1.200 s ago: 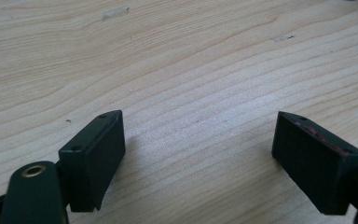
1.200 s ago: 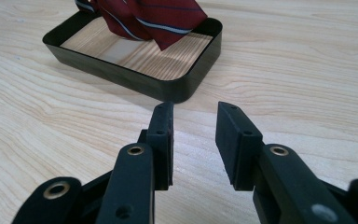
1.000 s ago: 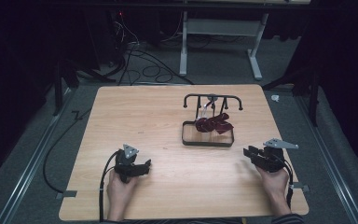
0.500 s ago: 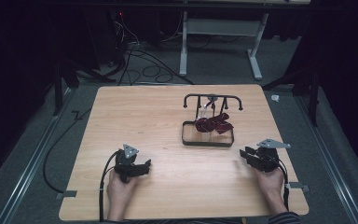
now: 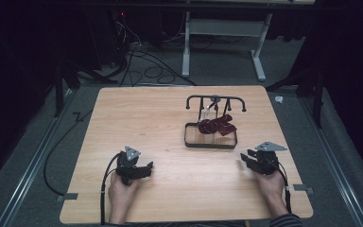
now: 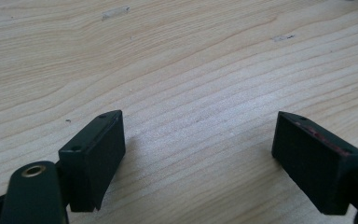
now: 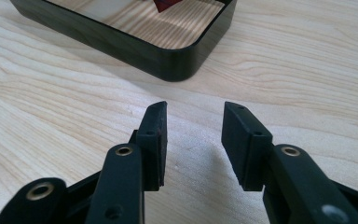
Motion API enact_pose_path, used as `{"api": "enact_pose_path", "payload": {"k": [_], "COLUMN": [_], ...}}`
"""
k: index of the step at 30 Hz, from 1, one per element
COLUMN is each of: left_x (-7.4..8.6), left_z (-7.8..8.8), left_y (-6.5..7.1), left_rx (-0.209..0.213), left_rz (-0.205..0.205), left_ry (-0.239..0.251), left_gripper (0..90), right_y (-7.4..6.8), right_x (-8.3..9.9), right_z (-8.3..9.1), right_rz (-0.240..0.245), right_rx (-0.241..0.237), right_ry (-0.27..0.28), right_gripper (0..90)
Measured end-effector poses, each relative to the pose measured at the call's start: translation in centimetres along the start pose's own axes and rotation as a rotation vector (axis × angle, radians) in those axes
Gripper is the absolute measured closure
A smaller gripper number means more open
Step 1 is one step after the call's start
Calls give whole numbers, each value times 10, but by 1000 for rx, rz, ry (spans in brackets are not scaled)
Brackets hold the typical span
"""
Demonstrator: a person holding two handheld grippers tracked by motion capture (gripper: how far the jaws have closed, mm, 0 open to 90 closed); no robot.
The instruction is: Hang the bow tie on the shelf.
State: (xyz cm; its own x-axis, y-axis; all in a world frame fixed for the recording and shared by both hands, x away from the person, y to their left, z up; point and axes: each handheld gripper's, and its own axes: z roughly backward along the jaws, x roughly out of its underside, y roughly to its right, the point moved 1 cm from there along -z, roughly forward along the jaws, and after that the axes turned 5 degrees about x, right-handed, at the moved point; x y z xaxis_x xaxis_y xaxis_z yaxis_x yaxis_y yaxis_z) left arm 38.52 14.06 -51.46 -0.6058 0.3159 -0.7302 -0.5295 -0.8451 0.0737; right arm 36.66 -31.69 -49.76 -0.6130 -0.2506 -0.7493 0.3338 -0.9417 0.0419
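Dark room, wood table (image 5: pixel 137 118). High view: tray (image 5: pixel 211 141) right of centre holding dark red cloth (image 5: pixel 216 125), likely parked for pickup. Left gripper (image 5: pixel 147 167) well left of tray. Left gripper view: spread wide, empty. Right gripper (image 7: pixel 193 140) view: just been opening, nothing between, aimed at tray (image 7: pixel 135 44) corner.

The right gripper (image 5: pixel 248 159) has been shifted a little to the left along the near edge of the table (image 5: pixel 146 113), nearer to the near right corner of the black tray (image 7: pixel 177 65). Its jaws have just been opening, and nothing is seen between them but bare wood.
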Motion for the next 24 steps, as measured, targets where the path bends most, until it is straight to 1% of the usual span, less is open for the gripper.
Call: {"api": "enact_pose_path", "payload": {"k": [3,6,7,11,15,16,24], "left_x": [0,0,0,0,0,0,0], "left_z": [0,0,0,0,0,0,0], "left_y": [0,0,0,0,0,0,0], "left_rx": [0,0,0,0,1,1,1], "left_rz": [0,0,0,-1,-1,-1,-1], "left_ry": [0,0,0,0,0,0,0], "left_gripper": [176,176,175,175,176,175,175], "right_y": [0,-1,-2,-6,-7,-4,-4], "right_x": [2,6,7,8,8,8,8], "right_z": [-3,-7,-8,-7,-6,-7,-7], "right_rz": [8,16,29,48,46,33,34], "right_rx": [2,7,13,25,31,13,14], "right_ry": [-10,-30,-17,-14,-15,-20,-20], "right_gripper": [601,568,560,519,493,470,470]}}
